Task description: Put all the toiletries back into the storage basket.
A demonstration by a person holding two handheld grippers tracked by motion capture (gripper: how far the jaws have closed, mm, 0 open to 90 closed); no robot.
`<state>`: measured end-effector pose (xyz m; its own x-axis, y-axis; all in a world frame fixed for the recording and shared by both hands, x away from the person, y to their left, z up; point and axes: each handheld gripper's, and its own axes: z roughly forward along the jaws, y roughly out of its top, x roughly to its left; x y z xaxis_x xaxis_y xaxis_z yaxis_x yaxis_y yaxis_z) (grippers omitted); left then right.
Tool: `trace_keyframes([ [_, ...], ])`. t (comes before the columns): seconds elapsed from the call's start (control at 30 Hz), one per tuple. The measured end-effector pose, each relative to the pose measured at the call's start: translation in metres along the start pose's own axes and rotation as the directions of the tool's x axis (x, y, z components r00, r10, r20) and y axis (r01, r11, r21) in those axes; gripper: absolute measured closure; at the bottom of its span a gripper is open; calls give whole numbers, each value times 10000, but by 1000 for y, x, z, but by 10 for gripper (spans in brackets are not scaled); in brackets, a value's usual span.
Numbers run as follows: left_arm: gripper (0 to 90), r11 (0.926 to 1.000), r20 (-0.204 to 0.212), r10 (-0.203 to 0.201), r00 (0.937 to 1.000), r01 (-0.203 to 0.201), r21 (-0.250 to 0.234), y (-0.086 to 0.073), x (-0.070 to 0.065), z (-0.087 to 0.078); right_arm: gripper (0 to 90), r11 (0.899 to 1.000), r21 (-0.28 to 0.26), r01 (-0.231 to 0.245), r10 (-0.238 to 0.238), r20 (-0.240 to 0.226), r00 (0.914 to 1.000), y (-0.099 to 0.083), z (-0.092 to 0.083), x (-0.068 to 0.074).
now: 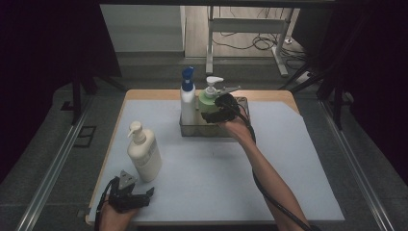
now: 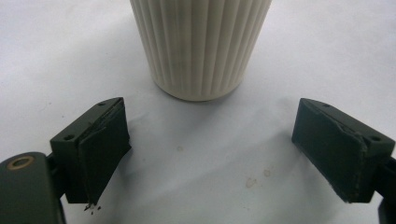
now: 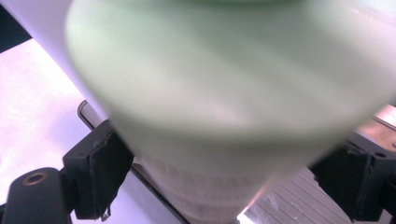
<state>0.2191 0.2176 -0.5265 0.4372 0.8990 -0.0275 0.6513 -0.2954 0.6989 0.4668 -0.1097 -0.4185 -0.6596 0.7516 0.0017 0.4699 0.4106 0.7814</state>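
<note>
The green pump bottle [image 1: 208, 103] sits between the jaws of my right claw [image 1: 215, 115], which stand wide around its body; whether the pads already press I cannot tell. It stands in the clear tray [image 1: 243, 103] near the worktop's [image 1: 216, 183] far edge, just beside the blue-capped white bottle [image 1: 187, 96]. I'd stay low on the body and keep it upright. My left claw [image 1: 144, 195] rests open at the near left corner, near the cream pump bottle [image 1: 144, 154].
</note>
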Motion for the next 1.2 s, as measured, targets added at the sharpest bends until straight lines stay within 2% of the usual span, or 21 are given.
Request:
trace_keyframes([
  [0.13, 107, 10000, 1, -1, 10000, 1, 2, 0, 0, 0, 126, 9999, -127, -61, 59, -190, 9998, -3, -9, -2],
  [0.43, 107, 10000, 5, -13, 10000, 13, -15, 0, 0, 0, 150, 9995, -275, 137, -151, -532, 9985, -10, -30, 0],
  [0.67, 107, 10000, 0, -20, 10000, 20, -20, 0, 0, 0, 361, 9999, -131, -67, 59, -553, 9985, -18, -38, -5],
  [0.9, 107, 10000, -10, -16, 10000, 16, -6, 0, 0, 0, 630, 9983, 292, -505, 502, 136, 9986, -29, -38, -21],
  [1.03, 107, 10000, -16, -12, 10000, 12, -4, 0, 0, 0, 771, 9975, 304, -637, 624, 417, 9972, -33, -32, -30],
  [1.2, 107, 10000, -16, -10, 10000, 10, -5, 0, 0, 0, 873, 9958, 489, -778, 743, 704, 9948, -35, -20, -37],
])
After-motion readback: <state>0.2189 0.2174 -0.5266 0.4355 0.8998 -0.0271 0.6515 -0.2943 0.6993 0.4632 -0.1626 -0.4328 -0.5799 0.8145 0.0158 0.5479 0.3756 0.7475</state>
